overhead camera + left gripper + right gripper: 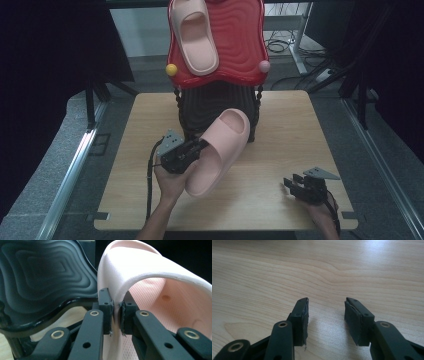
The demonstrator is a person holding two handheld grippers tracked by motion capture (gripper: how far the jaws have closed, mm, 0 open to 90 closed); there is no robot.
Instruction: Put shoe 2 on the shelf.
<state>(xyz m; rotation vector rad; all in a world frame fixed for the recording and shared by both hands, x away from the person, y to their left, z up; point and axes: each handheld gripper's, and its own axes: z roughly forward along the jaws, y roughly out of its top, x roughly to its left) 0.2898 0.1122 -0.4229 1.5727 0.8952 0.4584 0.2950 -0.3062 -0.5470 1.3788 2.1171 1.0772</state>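
Overhead, left tool (200,145) pinching pink slipper (220,150) strap edge; right tool (290,184) spread over bare table (280,125).

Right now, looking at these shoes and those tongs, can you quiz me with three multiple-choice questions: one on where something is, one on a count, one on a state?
1. Where does the upper slipper lie?
A. on the red tray
B. on the floor
C. under the table

2. How many pink slippers are there?
A. one
B. two
C. four

3. How are the right tongs?
A. shut on a slipper
B. shut on a ball
C. open over the table

Answers: 1 A, it rests on the tray's ridged surface. 2 B, one on the tray, one held slipper in the left tongs. 3 C, bare wood shows between the jaws.
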